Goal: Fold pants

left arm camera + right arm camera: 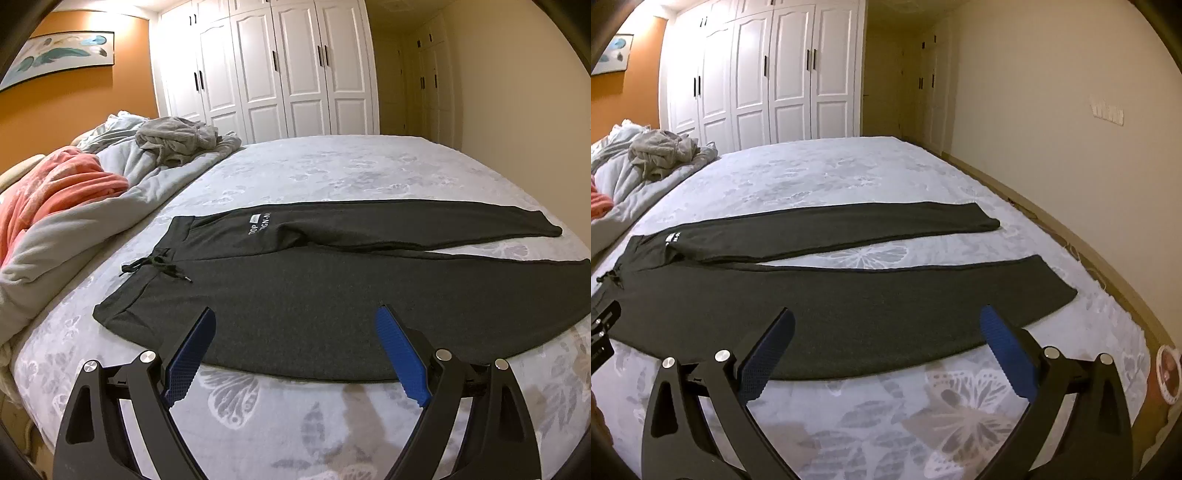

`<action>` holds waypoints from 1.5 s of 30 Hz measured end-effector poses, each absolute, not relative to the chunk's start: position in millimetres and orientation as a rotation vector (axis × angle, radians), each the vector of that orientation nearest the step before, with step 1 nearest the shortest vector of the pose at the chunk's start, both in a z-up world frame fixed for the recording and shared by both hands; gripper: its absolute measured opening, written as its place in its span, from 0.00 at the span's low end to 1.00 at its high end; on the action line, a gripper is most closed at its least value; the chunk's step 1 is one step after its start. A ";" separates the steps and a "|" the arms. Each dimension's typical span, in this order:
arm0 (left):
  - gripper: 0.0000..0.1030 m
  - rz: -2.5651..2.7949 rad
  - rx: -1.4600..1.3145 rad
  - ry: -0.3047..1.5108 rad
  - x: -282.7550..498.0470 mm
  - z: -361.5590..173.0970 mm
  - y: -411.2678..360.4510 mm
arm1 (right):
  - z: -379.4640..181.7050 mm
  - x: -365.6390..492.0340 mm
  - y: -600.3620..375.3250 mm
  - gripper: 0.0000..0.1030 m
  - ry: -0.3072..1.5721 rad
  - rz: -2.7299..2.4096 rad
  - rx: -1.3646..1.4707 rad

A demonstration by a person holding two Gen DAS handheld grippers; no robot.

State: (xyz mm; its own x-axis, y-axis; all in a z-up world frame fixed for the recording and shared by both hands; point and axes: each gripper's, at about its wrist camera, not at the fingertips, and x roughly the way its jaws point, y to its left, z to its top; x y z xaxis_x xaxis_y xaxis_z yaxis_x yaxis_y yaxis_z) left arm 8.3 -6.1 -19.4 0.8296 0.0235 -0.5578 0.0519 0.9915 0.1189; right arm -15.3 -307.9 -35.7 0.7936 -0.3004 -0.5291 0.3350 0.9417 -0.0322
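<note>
Pants (332, 295) flat on bed (332, 166), unfolded, near leg just ahead of both fingertips. Left gripper (295, 321) spread, empty. Right gripper (886, 321) spread, empty. Risk: pinching only top layer, or sheet too, skews fold.

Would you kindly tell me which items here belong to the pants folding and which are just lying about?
For the job:
- dark pants, spread flat on the bed
- left claw, open
- right claw, open

Lying about:
- grey duvet
- crumpled grey garment
- coral blanket
</note>
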 end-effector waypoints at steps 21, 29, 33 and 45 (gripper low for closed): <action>0.84 -0.012 0.130 0.618 16.3 -33.2 -1.2 | -41.4 -10.8 -297.2 0.95 0.572 -0.338 0.030; 0.84 -0.009 0.136 0.620 16.7 -32.3 -1.1 | -41.0 -10.0 -299.0 0.95 0.575 -0.344 0.038; 0.84 -0.008 0.138 0.618 16.9 -31.6 -1.4 | -40.7 -10.2 -299.8 0.95 0.573 -0.343 0.037; 0.84 -0.007 0.141 0.620 18.5 -31.6 -3.6 | -41.0 -10.1 -299.9 0.95 0.573 -0.343 0.038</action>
